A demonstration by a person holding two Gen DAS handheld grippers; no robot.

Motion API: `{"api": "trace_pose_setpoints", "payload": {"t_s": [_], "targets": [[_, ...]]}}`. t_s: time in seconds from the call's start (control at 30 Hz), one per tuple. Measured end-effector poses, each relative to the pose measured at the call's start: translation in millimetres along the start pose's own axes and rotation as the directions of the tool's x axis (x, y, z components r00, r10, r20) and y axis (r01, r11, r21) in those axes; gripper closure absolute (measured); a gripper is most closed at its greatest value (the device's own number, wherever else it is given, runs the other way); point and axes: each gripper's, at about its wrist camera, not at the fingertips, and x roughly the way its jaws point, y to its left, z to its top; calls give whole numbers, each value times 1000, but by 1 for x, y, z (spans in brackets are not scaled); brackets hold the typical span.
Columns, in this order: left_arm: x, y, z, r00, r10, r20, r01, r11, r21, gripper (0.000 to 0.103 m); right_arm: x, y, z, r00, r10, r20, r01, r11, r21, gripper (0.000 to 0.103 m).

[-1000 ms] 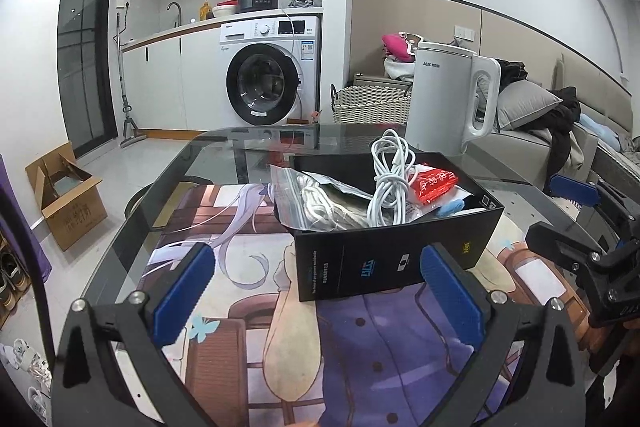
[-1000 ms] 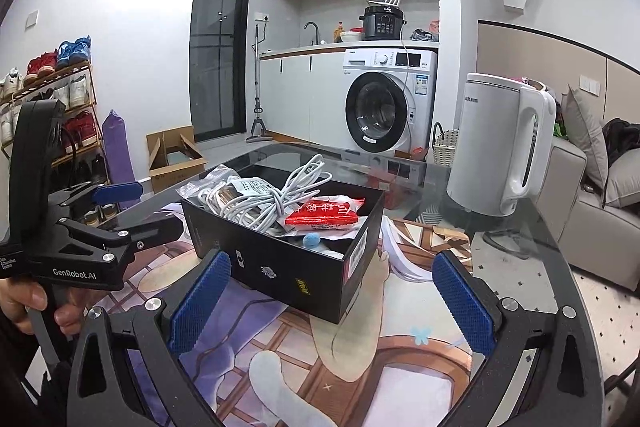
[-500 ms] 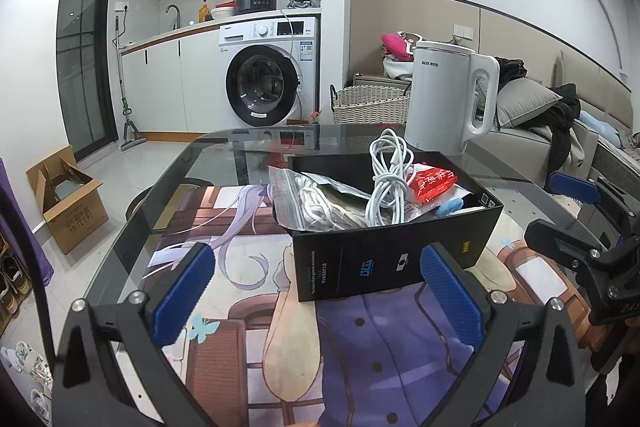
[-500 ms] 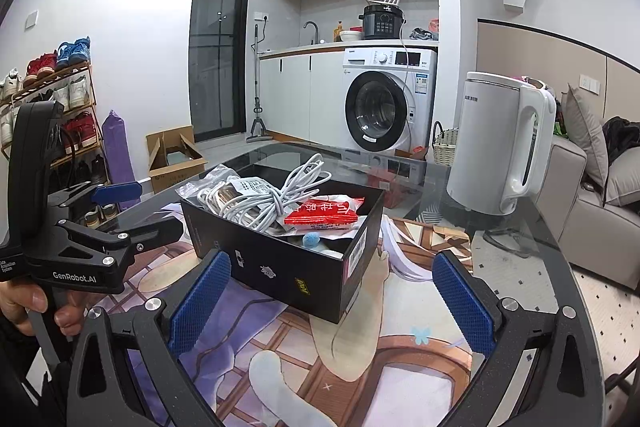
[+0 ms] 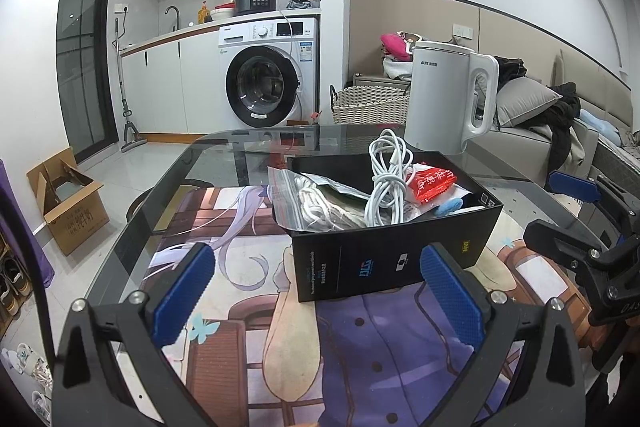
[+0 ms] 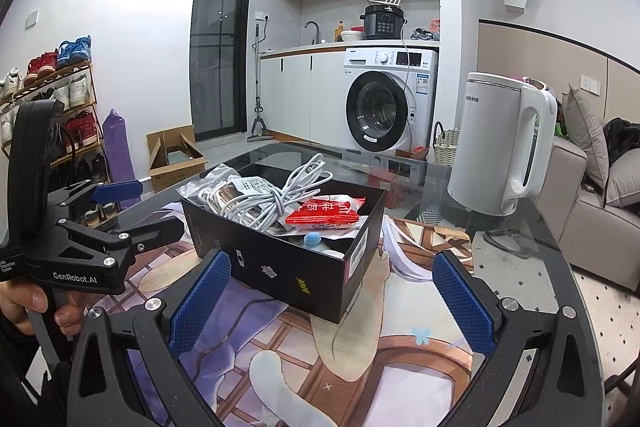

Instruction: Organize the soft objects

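A black box (image 5: 384,259) (image 6: 280,267) stands on the printed mat. In it lie a coiled white cable (image 5: 386,179) (image 6: 280,199), a clear zip bag with cord (image 5: 312,199) (image 6: 216,191), a red packet (image 5: 434,181) (image 6: 324,213) and a small blue soft thing (image 5: 448,207) (image 6: 312,239). My left gripper (image 5: 316,291) is open and empty, just in front of the box. My right gripper (image 6: 332,299) is open and empty, near the box's corner. Each gripper shows at the edge of the other's view.
A white electric kettle (image 5: 448,99) (image 6: 500,143) stands on the glass table (image 5: 224,163) behind the box. The printed mat (image 5: 360,347) covers the near part. Beyond are a washing machine (image 5: 268,75), a wicker basket (image 5: 368,103), a sofa and a cardboard box (image 5: 68,203) on the floor.
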Motion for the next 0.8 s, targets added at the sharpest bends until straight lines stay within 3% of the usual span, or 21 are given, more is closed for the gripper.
{"api": "trace_pose_setpoints", "payload": {"t_s": [0.8], "targets": [[-2,-1,1,1000,4,2,-4,1000,5,0,0,0,0,1000,-1,0,1,1000,-1,1]]}}
